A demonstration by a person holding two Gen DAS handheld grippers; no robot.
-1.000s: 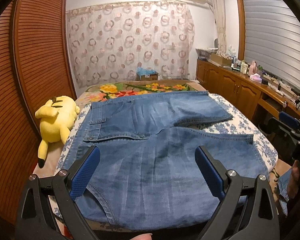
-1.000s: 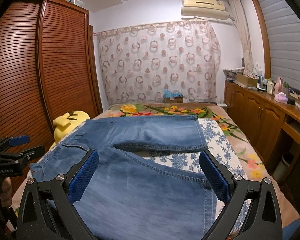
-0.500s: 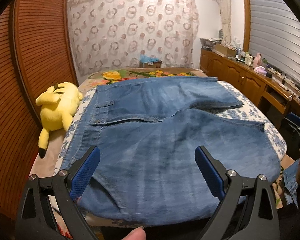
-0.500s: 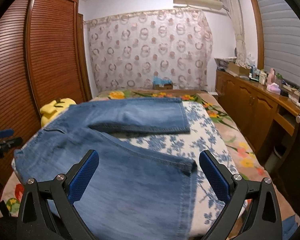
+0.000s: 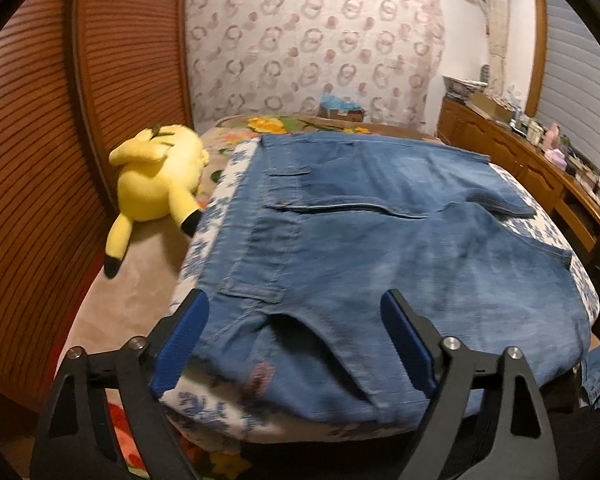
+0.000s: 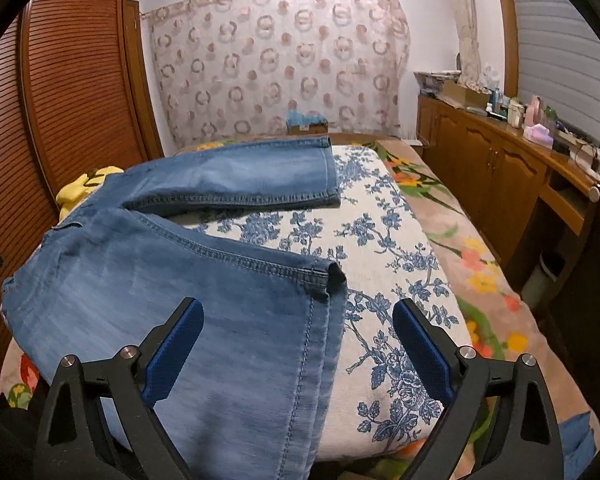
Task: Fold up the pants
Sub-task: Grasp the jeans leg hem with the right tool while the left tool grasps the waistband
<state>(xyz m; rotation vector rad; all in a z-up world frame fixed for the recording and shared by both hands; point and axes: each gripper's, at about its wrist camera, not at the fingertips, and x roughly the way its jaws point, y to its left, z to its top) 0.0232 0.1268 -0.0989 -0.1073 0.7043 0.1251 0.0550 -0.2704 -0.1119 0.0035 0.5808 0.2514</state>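
The blue denim pants [image 5: 380, 240] lie spread flat on a floral bedspread [image 6: 380, 280], both legs apart. The left gripper [image 5: 296, 336] hovers over the waistband corner, jaws closing but not yet pinching cloth. The right gripper [image 6: 296, 344] stands wide above the near leg's hem, holding nothing

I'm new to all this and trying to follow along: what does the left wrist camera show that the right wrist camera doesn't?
Only the left wrist view shows the waist end of the jeans with its pockets, the whole yellow plush toy beside them, and the left hand-held gripper, its jaws closing above the waistband, not yet pressing the cloth.

Only the right wrist view shows both leg hems, the bare blue-flowered cover beyond them, and the right hand-held gripper, open over the near leg.

Both show the jeans, curtain, wooden wardrobe and cabinet.
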